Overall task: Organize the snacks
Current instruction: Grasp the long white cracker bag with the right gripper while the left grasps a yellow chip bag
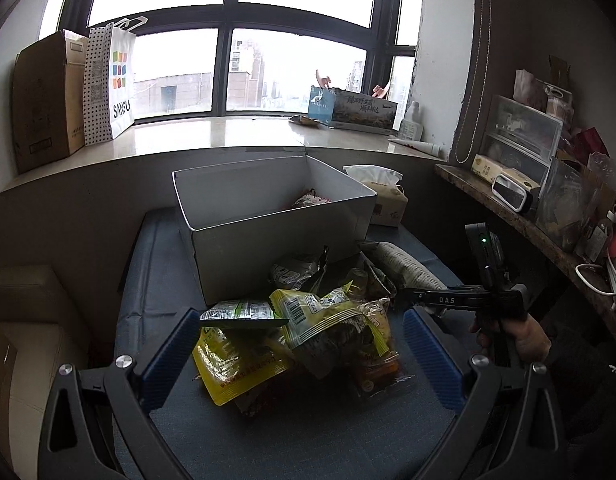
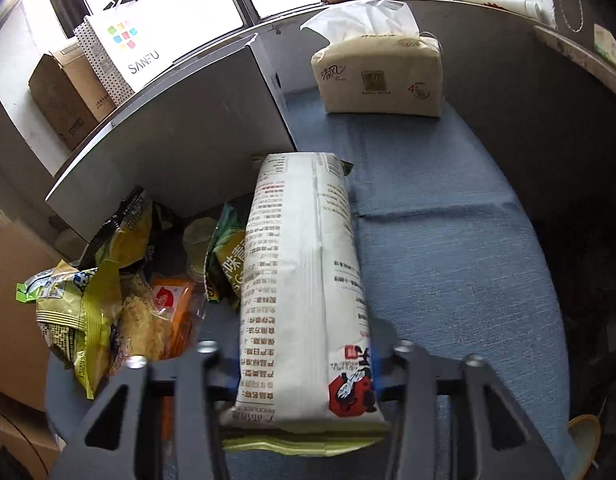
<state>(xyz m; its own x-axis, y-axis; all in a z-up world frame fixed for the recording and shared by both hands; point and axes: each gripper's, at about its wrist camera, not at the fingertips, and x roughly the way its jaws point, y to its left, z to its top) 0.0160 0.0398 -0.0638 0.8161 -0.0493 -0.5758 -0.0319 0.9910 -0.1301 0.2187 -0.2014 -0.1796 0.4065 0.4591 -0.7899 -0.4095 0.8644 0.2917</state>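
A pile of snack packets [image 1: 308, 332] lies on the blue cloth in front of an open white box [image 1: 268, 220]. One pink packet [image 1: 310, 200] lies inside the box. My left gripper [image 1: 304, 344] is open, its blue fingers on either side of the pile, with yellow-green packets between them. My right gripper [image 2: 304, 364] is shut on a long white snack packet [image 2: 304, 280], which points toward the box wall [image 2: 180, 152]. The right gripper also shows in the left wrist view [image 1: 460, 300], to the right of the pile. The pile shows in the right wrist view [image 2: 120, 292], left of the white packet.
A tissue pack [image 2: 382, 76] stands on the blue cloth [image 2: 448, 240] right of the box. A windowsill [image 1: 188, 136] behind holds a cardboard box [image 1: 48, 100], a SANFU bag [image 1: 116, 80] and a printed carton [image 1: 352, 108]. A cluttered shelf [image 1: 548, 208] runs along the right.
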